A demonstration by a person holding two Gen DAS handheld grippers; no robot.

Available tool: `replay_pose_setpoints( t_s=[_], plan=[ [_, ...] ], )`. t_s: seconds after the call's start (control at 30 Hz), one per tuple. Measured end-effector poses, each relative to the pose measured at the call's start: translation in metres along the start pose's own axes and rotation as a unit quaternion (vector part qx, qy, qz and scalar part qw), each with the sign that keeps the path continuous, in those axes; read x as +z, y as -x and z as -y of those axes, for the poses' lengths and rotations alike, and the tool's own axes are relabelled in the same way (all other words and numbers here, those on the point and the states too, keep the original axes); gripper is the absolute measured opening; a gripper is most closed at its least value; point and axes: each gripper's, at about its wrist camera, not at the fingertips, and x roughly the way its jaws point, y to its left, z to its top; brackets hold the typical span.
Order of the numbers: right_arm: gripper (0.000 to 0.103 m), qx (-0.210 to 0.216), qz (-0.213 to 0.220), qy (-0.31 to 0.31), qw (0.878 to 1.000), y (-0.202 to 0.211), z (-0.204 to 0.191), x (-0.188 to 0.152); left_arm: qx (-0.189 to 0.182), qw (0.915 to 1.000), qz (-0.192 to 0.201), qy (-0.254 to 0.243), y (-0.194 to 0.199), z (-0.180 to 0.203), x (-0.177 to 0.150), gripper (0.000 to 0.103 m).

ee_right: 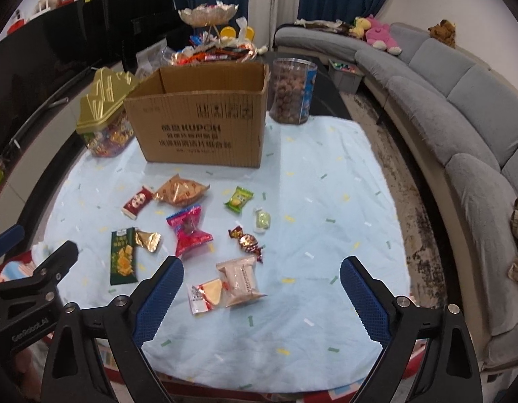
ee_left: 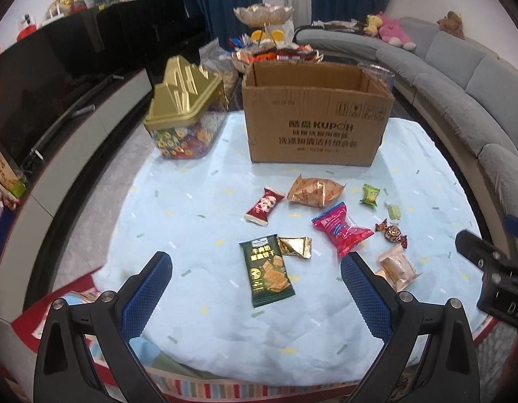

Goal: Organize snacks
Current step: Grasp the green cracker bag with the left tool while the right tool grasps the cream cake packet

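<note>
Cardboard box (ee_left: 314, 124) stood open behind the snacks scattered on your blue cloth (ee_left: 198, 201). Your left gripper (ee_left: 257, 270) was spread wide over the green cracker packet (ee_left: 267, 273); your right gripper (ee_right: 262, 275) gaped around the pink wafer pack (ee_right: 240, 280), touching nothing.

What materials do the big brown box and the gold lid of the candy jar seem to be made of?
The big brown box looks like corrugated cardboard: matte brown, printed text, folded flaps. The gold lid of the candy jar is probably moulded plastic with a metallic finish: sharp stepped ridges, soft sheen. The jar's wall looks like clear plastic; sweets show through it.
</note>
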Motion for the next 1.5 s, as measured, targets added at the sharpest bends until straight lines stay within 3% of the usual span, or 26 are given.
replay_pose_setpoints(
  t_s=[0.83, 1.33, 1.5],
  plan=[
    [0.079, 0.01, -0.115, 0.024, 0.993, -0.103, -0.016, -0.008, -0.008, 0.9952, -0.093, 0.028, -0.109, -0.001, -0.012, 0.09],
    [0.07, 0.004, -0.16, 0.01, 0.987, -0.137, -0.015, -0.016, -0.008, 0.99, -0.134, 0.046, -0.145, -0.007, -0.021, 0.082],
    [0.058, 0.007, -0.169, 0.008, 0.985, -0.145, -0.015, -0.02, -0.011, 0.9879, -0.146, 0.049, -0.159, -0.009, -0.024, 0.078]
  ],
)
